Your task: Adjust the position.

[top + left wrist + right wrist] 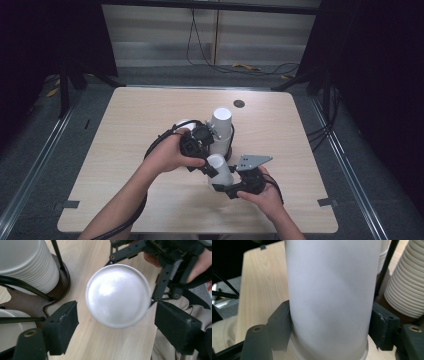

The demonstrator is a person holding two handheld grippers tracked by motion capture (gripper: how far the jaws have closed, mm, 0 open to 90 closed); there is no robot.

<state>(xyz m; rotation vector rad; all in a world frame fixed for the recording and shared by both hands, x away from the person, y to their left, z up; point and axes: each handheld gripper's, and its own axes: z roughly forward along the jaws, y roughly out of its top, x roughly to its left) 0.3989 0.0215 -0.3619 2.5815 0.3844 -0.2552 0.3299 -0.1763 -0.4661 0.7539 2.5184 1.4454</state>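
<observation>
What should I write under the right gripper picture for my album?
The right gripper squeezes a white paper cup near stacked cups on the wooden table.

Wooden table (125, 165), stacked white cups (220, 131), left gripper (199, 150) and right gripper (239, 187) at one cup (220, 170)

Both forearms enter from near edge, converging mid-table. Left gripper (206, 167) jaws apart, pads (62, 325) clear of anything. Right gripper (225, 187) jaws clamped, pads (280, 325) pressing; hand wraps gripper body.
</observation>
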